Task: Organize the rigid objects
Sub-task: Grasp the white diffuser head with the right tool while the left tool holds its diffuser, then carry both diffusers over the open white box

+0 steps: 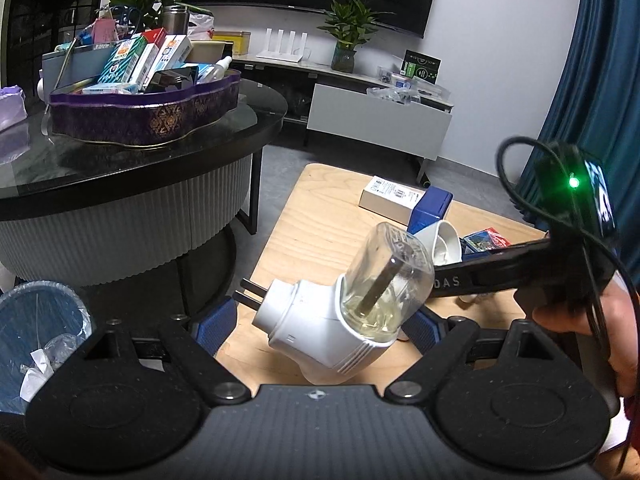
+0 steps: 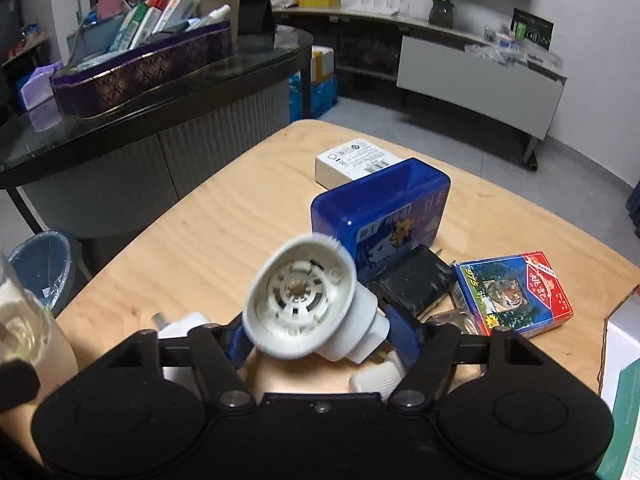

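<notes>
Above the wooden table [image 2: 208,216], both grippers tilted downward, each gripping a white plug-in vaporizer.

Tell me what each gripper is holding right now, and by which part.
Left gripper: plug-in vaporizer with bottle, held by its white body. Right gripper: empty white vaporizer, held by its plug end.

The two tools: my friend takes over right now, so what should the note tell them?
Left tool: shut on the white plug-in vaporizer with a clear liquid bottle.
Right tool: shut on a second white plug-in vaporizer body, no bottle.
On the light wooden table: white flat box, blue plastic case, black charger, tiger-print card pack.
Done: two picked up. Left: place them, sort the rest.
</notes>
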A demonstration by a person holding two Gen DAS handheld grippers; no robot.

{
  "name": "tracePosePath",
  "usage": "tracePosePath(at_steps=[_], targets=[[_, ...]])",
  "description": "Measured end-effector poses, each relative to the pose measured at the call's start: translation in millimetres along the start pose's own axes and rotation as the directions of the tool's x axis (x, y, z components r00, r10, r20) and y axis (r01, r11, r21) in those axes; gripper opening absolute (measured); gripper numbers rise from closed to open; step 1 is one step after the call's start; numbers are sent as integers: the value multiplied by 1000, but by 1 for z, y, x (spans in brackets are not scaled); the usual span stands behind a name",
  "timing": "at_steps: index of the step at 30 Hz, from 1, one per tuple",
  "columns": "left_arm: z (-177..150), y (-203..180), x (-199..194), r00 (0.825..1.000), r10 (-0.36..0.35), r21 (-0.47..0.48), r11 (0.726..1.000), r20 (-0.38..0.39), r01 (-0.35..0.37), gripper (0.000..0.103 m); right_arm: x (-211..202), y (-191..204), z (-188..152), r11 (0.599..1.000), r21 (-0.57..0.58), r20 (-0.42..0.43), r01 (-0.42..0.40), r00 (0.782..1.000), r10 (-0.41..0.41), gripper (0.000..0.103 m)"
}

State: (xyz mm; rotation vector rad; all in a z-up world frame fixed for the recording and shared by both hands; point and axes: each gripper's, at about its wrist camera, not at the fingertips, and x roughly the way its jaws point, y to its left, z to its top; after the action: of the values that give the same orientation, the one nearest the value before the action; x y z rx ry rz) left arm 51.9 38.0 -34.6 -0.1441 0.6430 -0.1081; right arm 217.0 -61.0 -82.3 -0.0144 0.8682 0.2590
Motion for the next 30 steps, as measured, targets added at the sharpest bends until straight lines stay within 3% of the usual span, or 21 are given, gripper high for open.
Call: tracePosePath(at_steps=[3, 4, 5, 10, 11, 13, 21, 23, 24, 30], targets=[[0, 0, 1, 1000, 0, -1, 1000, -1, 0, 90, -8, -6, -5, 999, 40, 32, -22, 999, 20, 79], [0, 0, 1, 1000, 0, -2, 1000, -1, 0, 90, -11, -6, -6, 999, 29, 42, -15, 999, 14, 63], [1, -1, 0, 1000, -2, -2, 1000, -1, 2, 90, -15, -5, -8, 1000, 17, 51, -15, 999, 14, 58], [2, -3, 0, 1000, -13, 4, 1000, 3, 13, 90, -29, -9, -16, 1000, -20, 51, -13, 999, 14, 56], [2, -3, -1, 1000, -16, 5, 1000, 4, 16, 90, -33, -9, -19, 999, -32, 67, -13, 998, 15, 59], [1, -5, -1, 1000, -17, 7, 1000, 3, 17, 90, -37, -8, -20, 999, -35, 70, -38, 997, 40, 81], [2, -5, 1, 1000, -19, 0, 1000, 0, 19, 90, -9, -6, -3, 998, -33, 64, -51, 997, 53, 85], [4, -4, 1, 1000, -16, -7, 1000, 2, 16, 90, -2, -10, 0, 997, 11, 53, -74, 996, 73, 65], [4, -5, 1, 1000, -13, -8, 1000, 2, 13, 90, -3, -11, -1, 997, 27, 58, -75, 996, 73, 61], [7, -12, 0, 1000, -15, -10, 1000, 5, 15, 90, -44, -20, -6, 997, 61, 122, -45, 992, 37, 57]])
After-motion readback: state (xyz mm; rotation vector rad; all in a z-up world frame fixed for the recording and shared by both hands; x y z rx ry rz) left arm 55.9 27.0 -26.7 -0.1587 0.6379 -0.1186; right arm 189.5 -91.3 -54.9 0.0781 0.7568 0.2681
